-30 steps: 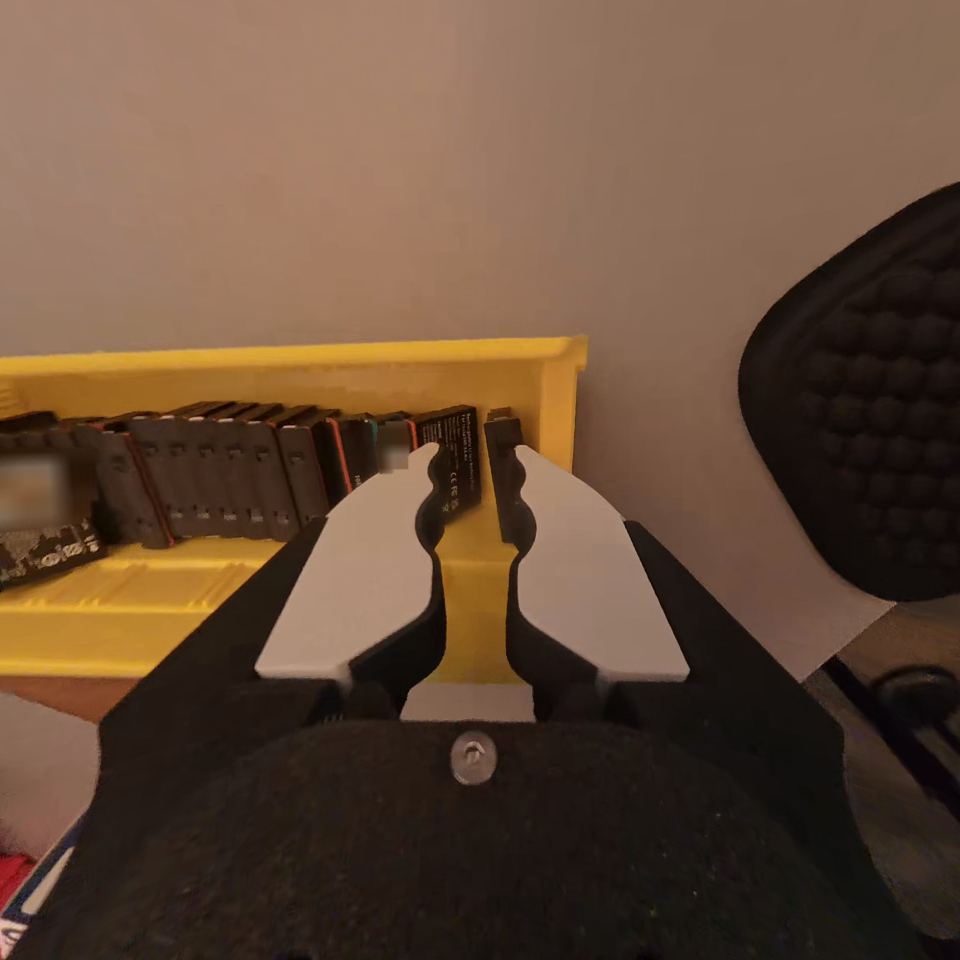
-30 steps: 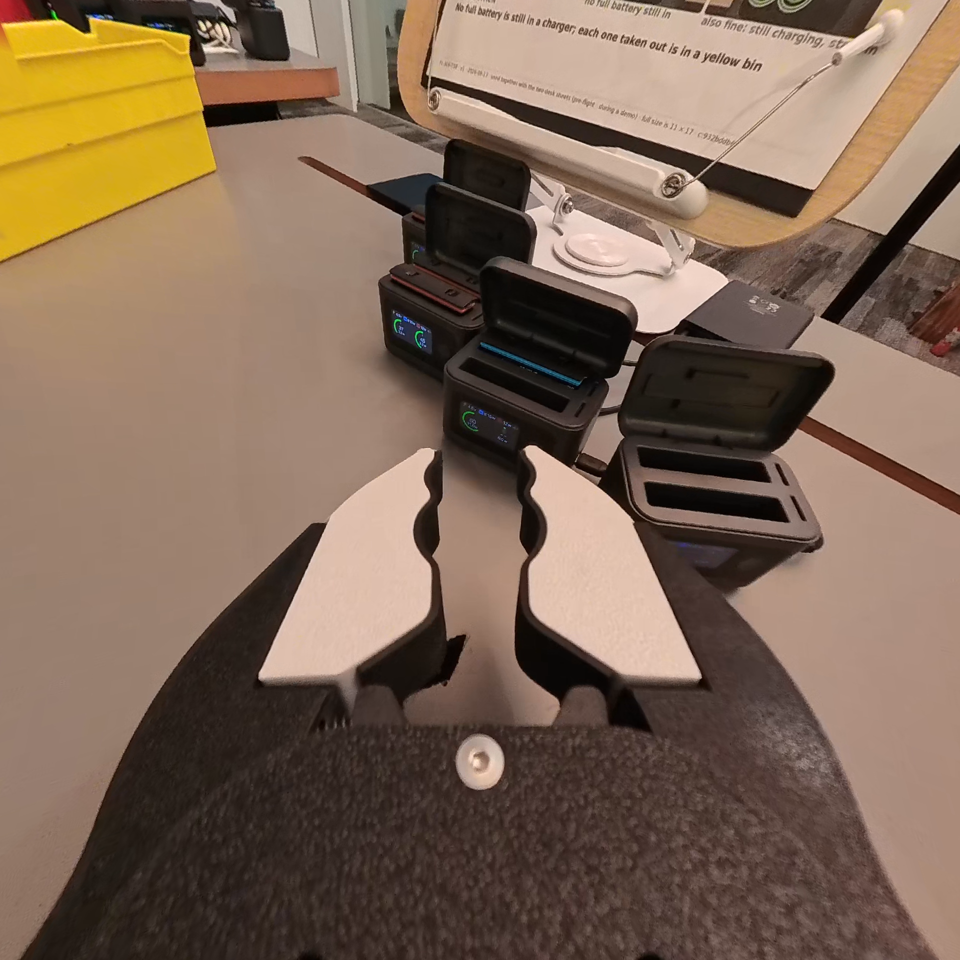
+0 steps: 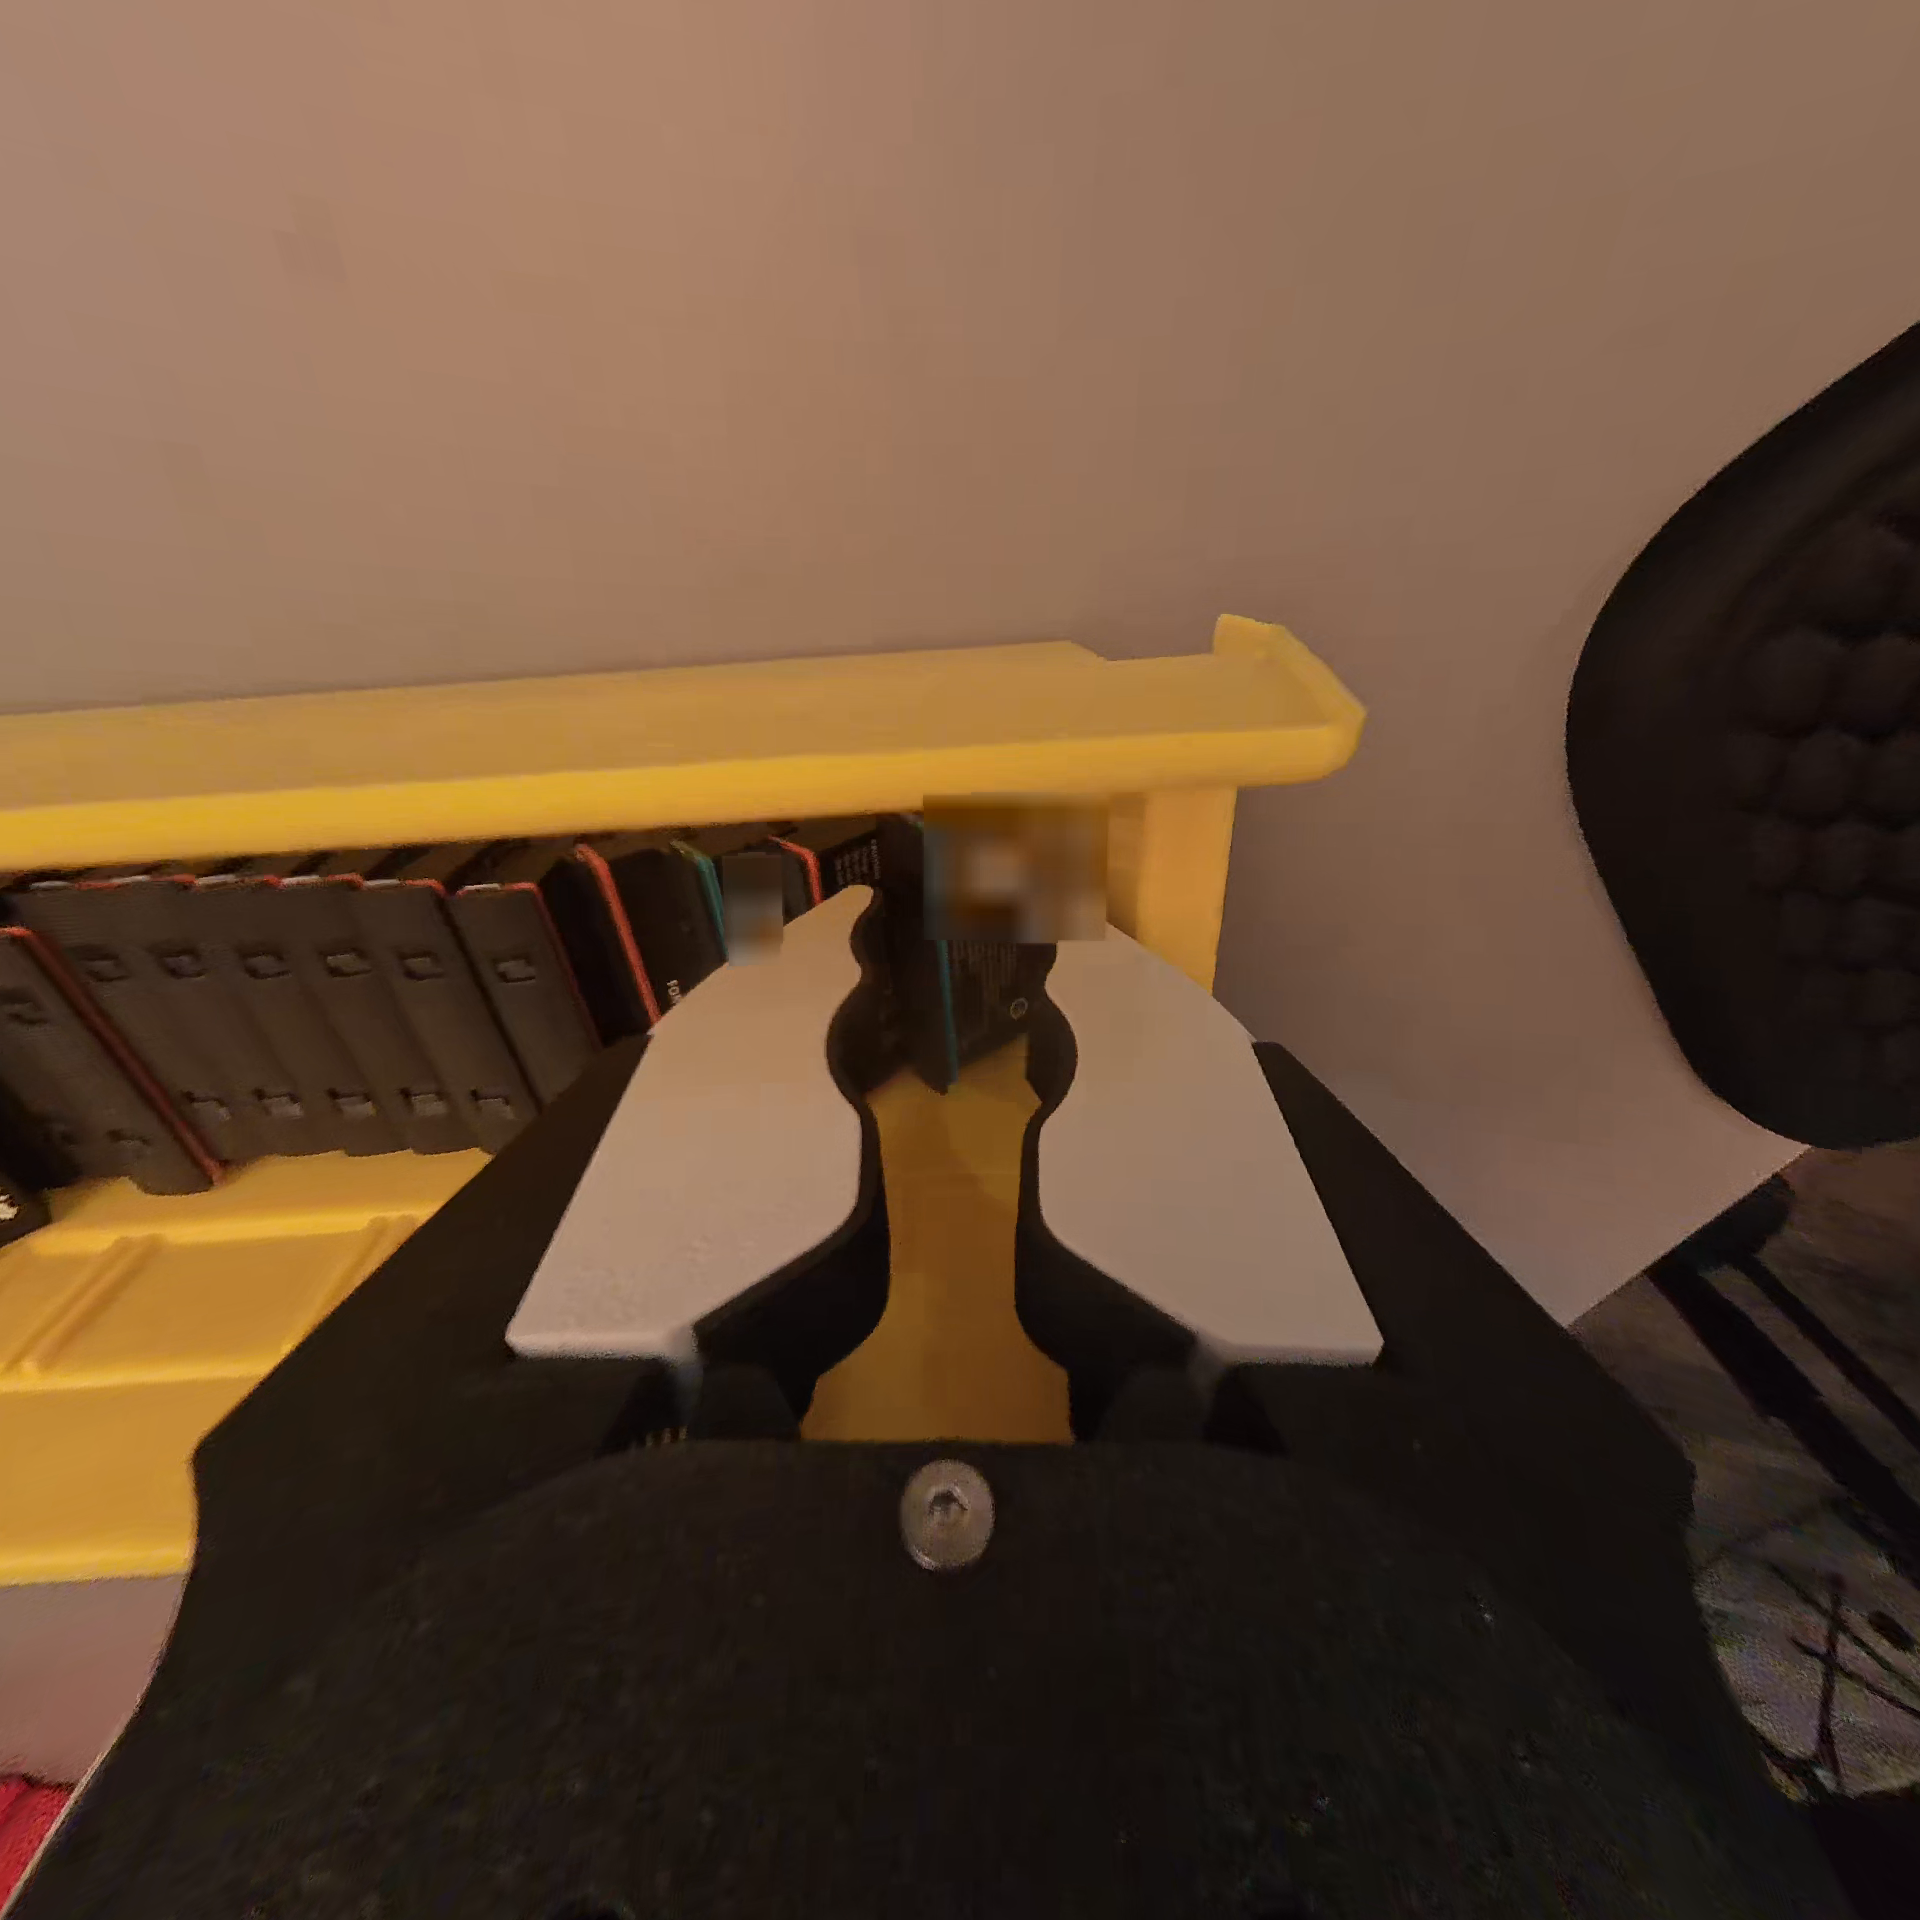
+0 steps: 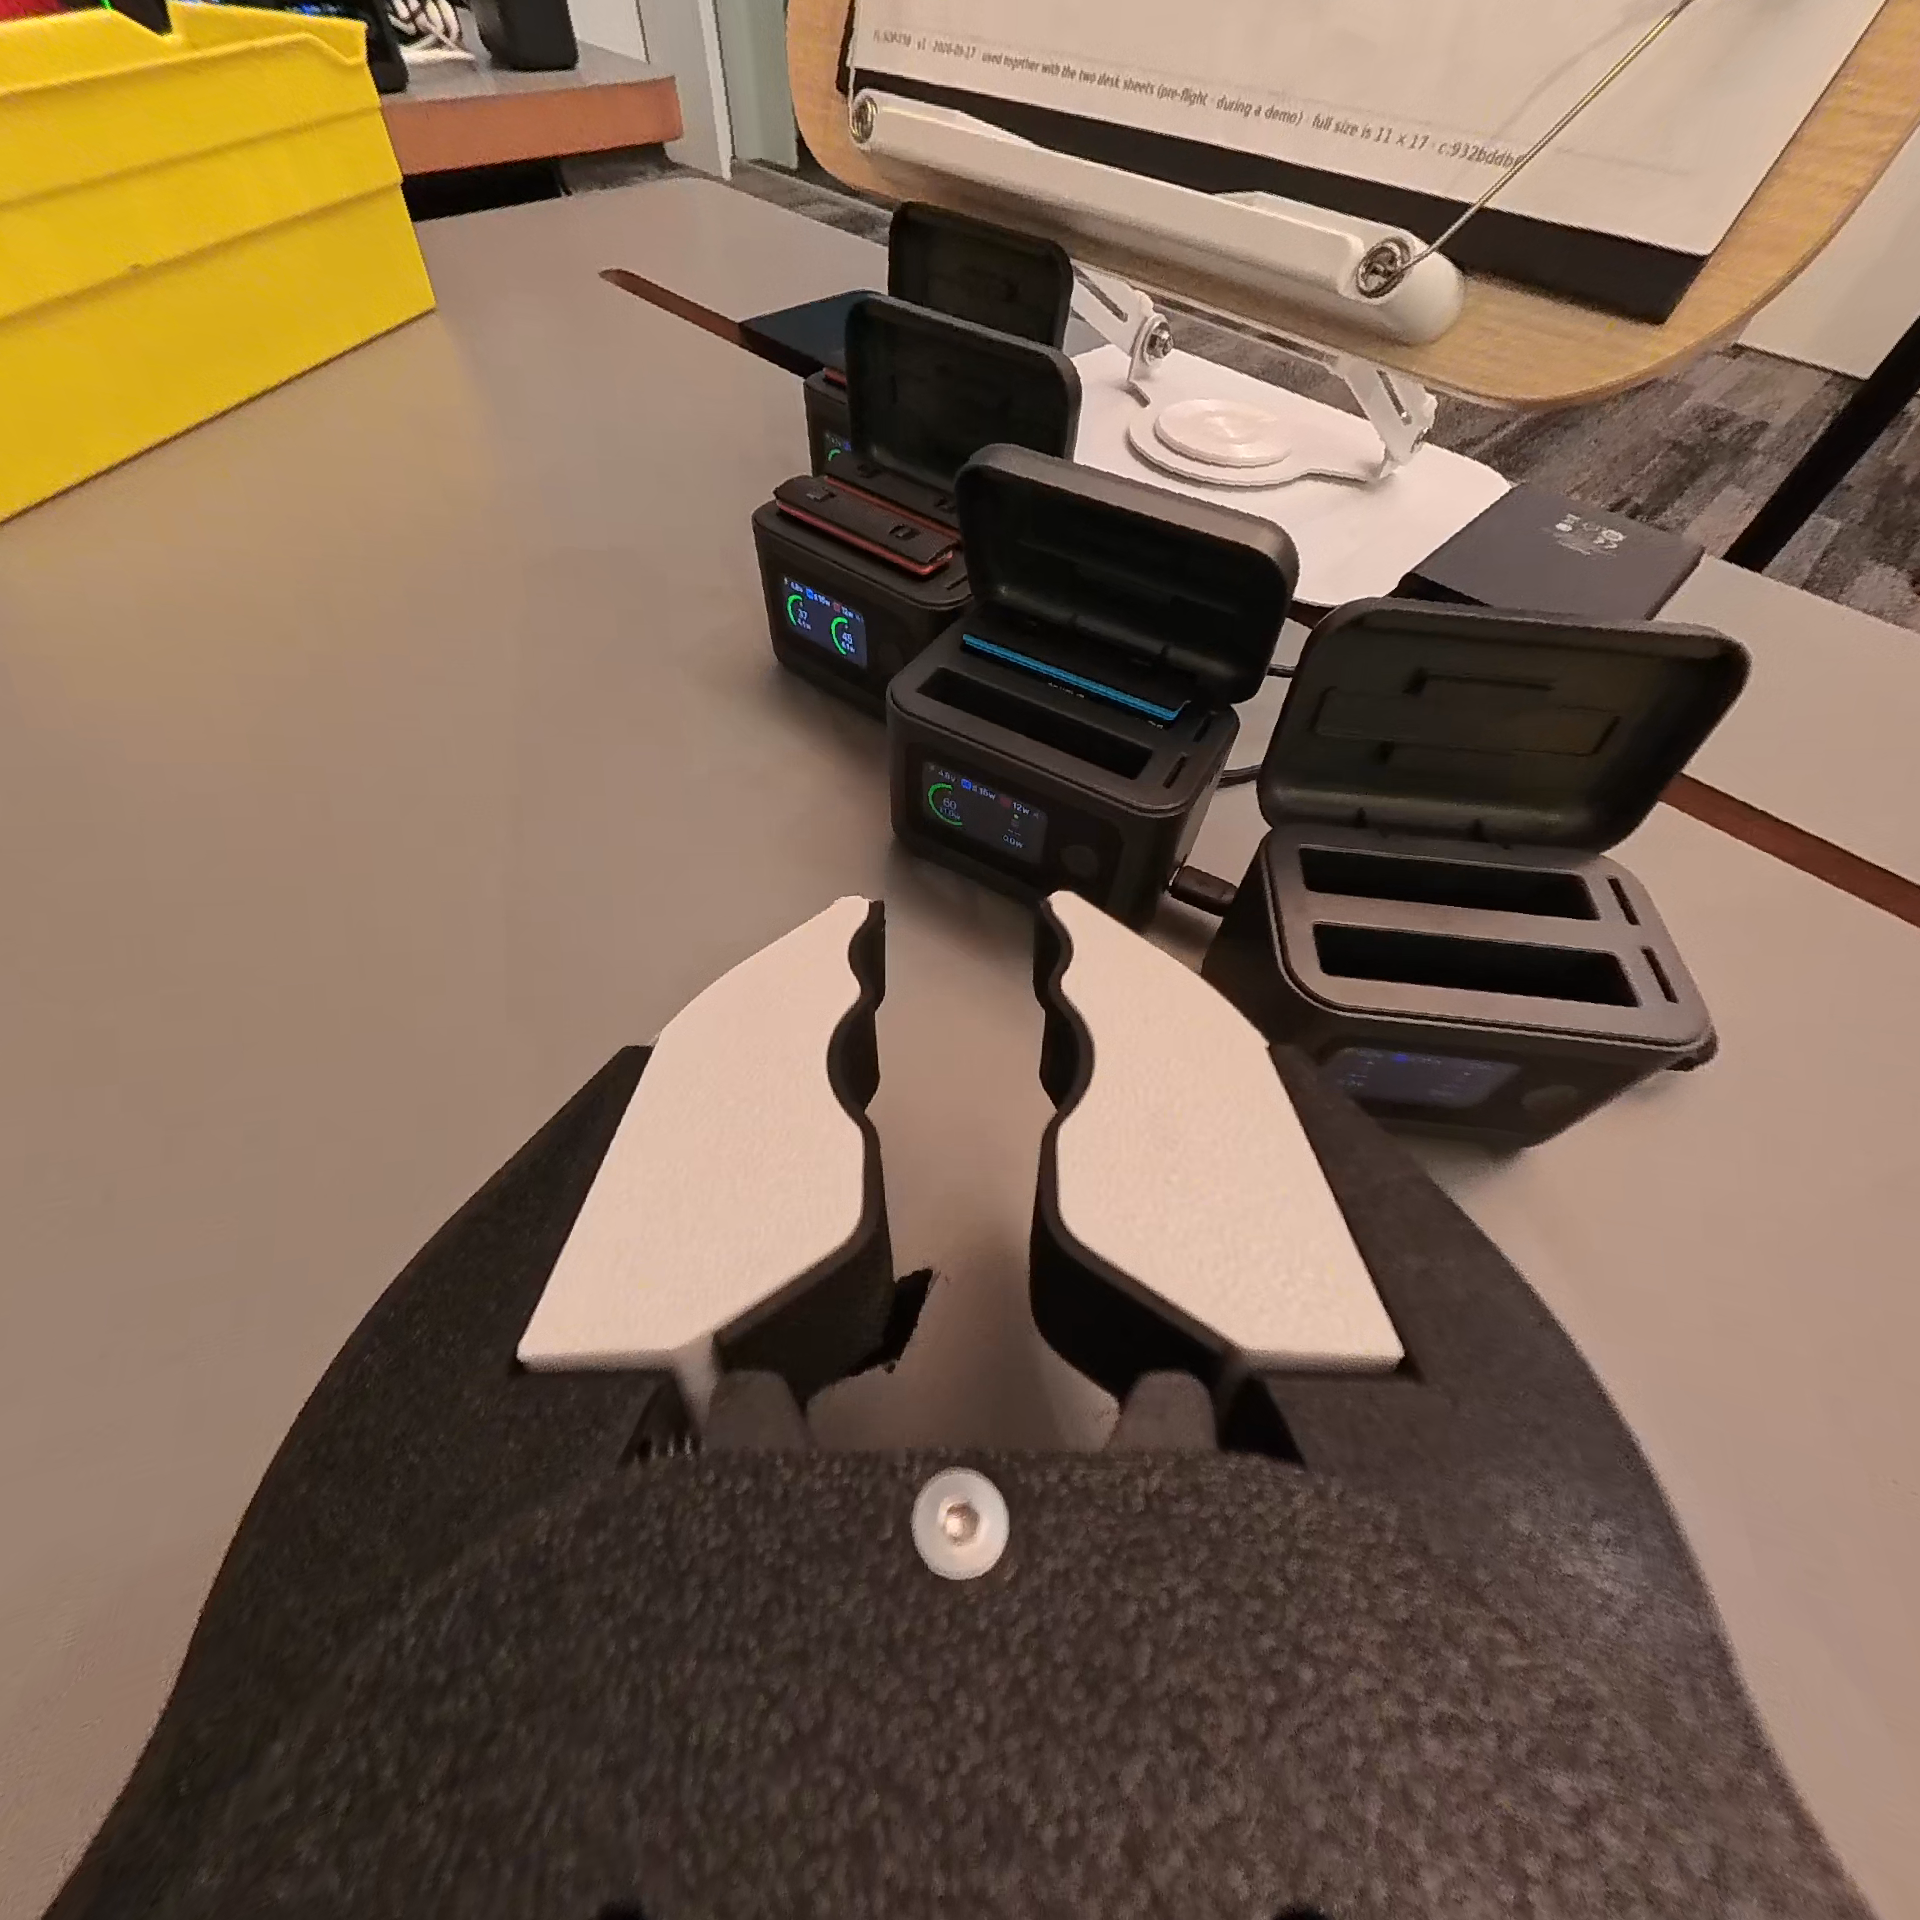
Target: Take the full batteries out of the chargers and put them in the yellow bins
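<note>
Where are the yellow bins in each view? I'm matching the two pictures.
Left wrist view: yellow bin spans left and centre, batteries standing inside.
Right wrist view: stacked yellow bins in the top left corner, on the grey table.
Shared landmark: the yellow plastic bins themselves; nothing else clearly shows in both.

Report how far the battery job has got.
Done: a row of batteries already stands in the yellow bin, and the nearest charger shows both slots empty.
In hand: the left gripper is in the bin with a teal-edged battery between its fingers; grip unclear.
Left: the right gripper is open and empty; a blue-edged battery and a red-edged one remain in chargers.
</note>
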Tool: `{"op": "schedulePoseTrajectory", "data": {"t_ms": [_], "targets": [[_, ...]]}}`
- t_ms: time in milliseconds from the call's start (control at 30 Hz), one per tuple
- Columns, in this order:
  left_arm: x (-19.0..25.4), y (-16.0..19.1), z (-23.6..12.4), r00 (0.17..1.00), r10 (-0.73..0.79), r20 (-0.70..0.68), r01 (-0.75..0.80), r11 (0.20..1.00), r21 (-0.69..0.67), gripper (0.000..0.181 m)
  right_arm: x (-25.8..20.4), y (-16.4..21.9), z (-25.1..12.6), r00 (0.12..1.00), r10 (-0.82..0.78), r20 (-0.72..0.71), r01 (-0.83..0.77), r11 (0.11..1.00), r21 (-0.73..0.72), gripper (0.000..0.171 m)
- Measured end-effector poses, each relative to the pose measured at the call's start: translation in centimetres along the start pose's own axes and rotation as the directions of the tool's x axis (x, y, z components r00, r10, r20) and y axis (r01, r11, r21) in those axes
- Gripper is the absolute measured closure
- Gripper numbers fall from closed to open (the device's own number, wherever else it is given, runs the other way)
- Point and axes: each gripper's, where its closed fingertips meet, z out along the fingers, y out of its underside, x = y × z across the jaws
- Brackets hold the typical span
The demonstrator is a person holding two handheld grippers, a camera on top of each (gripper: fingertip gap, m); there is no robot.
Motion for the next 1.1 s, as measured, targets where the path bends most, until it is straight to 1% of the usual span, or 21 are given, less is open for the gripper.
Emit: {"op": "schedulePoseTrajectory", "data": {"t_ms": [133, 200, 367, 433, 500, 600, 667, 933, 1033, 1100], "targets": [[-0.3, -0.1, 0.0, 1.0, 0.006, -0.012, -0.007, 0.999, -0.035, 0.164, -0.1, 0.1, 0.1, 1.0, 0.004, 0.006, -0.004, 1.0, -0.005, 0.144], [-0.5, 0.0, 0.0, 0.999, 0.032, 0.004, -0.031, 0.997, -0.064, 0.168, -0.1, 0.1, 0.1, 1.0, 0.006, 0.009, -0.006, 1.0, -0.007, 0.144], [-0.6, 0.1, 0.0, 0.997, 0.069, 0.038, -0.065, 0.992, -0.109, 0.169, -0.1, 0.1, 0.0, 1.0, 0.01, 0.014, -0.01, 1.0, -0.009, 0.144], [-0.8, -0.2, -0.3, 0.994, 0.083, 0.074, -0.077, 0.994, -0.079, 0.174, -0.1, 0.1, 0.0, 1.0, 0.009, 0.016, -0.009, 1.0, -0.007, 0.144], [-1.2, -0.2, -0.8, 0.987, 0.094, 0.13, -0.088, 0.995, -0.05, 0.175, -0.2, 0.0, 0.0, 1.0, 0.008, 0.017, -0.008, 1.0, -0.006, 0.144], [-0.9, 0.3, -0.9, 0.986, 0.087, 0.14, -0.082, 0.996, -0.04, 0.176, -0.3, 0.0, 0.1, 1.0, 0.004, 0.019, -0.004, 1.0, -0.007, 0.144], [-0.9, 0.1, -1.3, 0.981, 0.101, 0.168, -0.099, 0.995, -0.018, 0.176, -0.3, 0.0, 0.0, 1.0, 0.001, 0.018, 0.0, 1.0, -0.006, 0.144], [-1.9, -0.7, -5.4, 0.954, 0.069, 0.291, -0.099, 0.991, 0.088, 0.176, -0.4, 0.0, 0.0, 1.0, -0.003, 0.018, 0.003, 1.0, -0.004, 0.144], [-2.3, -1.0, -8.0, 0.932, 0.049, 0.36, -0.107, 0.984, 0.142, 0.176, -1.0, -0.3, 0.0, 0.999, -0.01, 0.038, 0.01, 1.0, 0.006, 0.144], [-2.0, -2.0, -10.2, 0.908, 0.048, 0.416, -0.138, 0.972, 0.189, 0.176, -2.0, -0.8, 0.0, 0.998, -0.015, 0.066, 0.014, 1.0, 0.017, 0.143]]}}
